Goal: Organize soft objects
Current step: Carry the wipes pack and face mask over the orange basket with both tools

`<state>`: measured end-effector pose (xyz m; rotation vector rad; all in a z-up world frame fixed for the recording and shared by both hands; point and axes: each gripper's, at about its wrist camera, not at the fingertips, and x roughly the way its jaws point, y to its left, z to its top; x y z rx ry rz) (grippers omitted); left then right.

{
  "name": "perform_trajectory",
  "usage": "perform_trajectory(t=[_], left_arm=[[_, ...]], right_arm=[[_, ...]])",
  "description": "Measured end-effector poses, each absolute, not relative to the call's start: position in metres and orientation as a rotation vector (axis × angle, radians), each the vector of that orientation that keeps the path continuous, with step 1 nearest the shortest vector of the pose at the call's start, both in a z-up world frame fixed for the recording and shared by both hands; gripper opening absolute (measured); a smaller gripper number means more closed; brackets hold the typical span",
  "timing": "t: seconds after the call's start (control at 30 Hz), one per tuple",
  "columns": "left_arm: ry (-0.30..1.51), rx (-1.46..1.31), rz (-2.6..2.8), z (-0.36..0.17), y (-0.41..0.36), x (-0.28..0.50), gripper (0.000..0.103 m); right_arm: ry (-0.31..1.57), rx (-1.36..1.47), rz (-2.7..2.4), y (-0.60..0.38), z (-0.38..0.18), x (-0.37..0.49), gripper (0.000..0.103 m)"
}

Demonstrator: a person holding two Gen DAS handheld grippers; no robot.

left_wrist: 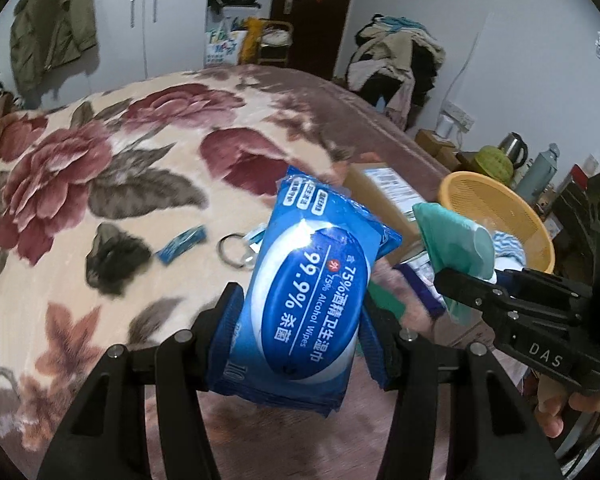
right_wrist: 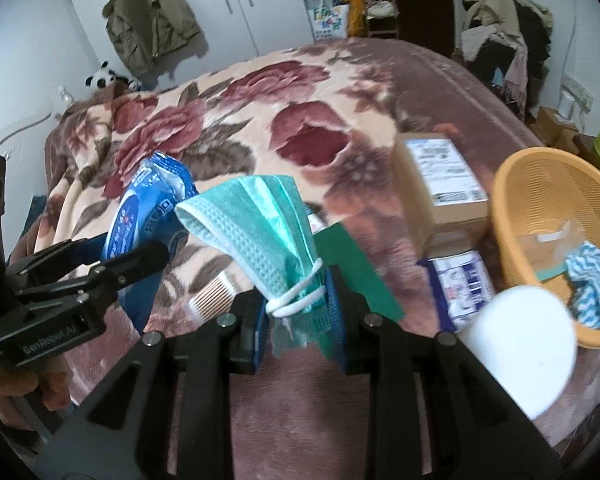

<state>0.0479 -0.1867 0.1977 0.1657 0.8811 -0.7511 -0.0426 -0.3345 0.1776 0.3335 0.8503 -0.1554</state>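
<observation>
My left gripper [left_wrist: 300, 320] is shut on a blue pack of alcohol wipes [left_wrist: 316, 284] and holds it above the floral blanket; the pack also shows in the right wrist view [right_wrist: 148, 208]. My right gripper [right_wrist: 298, 312] is shut on a folded green face mask [right_wrist: 260, 232] with white ear loops, held up to the right of the wipes; the mask shows in the left wrist view [left_wrist: 456, 240]. An orange basket [right_wrist: 516, 200] stands at the right, with a blue-white zigzag cloth [right_wrist: 588, 280] inside.
On the bed lie a cardboard box [right_wrist: 440, 176], a white-blue packet [right_wrist: 464, 284], a green flat sheet [right_wrist: 356, 268], cotton swabs [right_wrist: 212, 296], a white round pad [right_wrist: 516, 340], a small blue pack [left_wrist: 180, 244] and a key ring [left_wrist: 232, 250].
</observation>
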Motion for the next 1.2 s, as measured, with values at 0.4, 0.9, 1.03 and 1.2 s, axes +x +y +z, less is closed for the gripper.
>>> perform_trajectory(t=[0.4, 0.9, 1.03, 1.2], left_arm=[[0.834, 0.193, -0.871, 0.234, -0.271, 0.024, 0.057], [0.896, 0.174, -1.038, 0.234, -0.401, 0.011, 0.057], [0.919, 0.17, -1.085, 0.228, -0.435, 0.006, 0.057], [0.929, 0.193, -1.119, 0.22, -0.471, -0.001, 0.057]], right_arm=[[0.775, 0.387, -0.277, -0.411, 0.207, -0.079, 0.026], [0.741, 0.49, -0.463, -0.512, 0.206, -0.126, 0.026], [0.742, 0.511, -0.505, -0.534, 0.203, -0.138, 0.027], [0.745, 0.539, -0.552, -0.553, 0.197, -0.146, 0.027]])
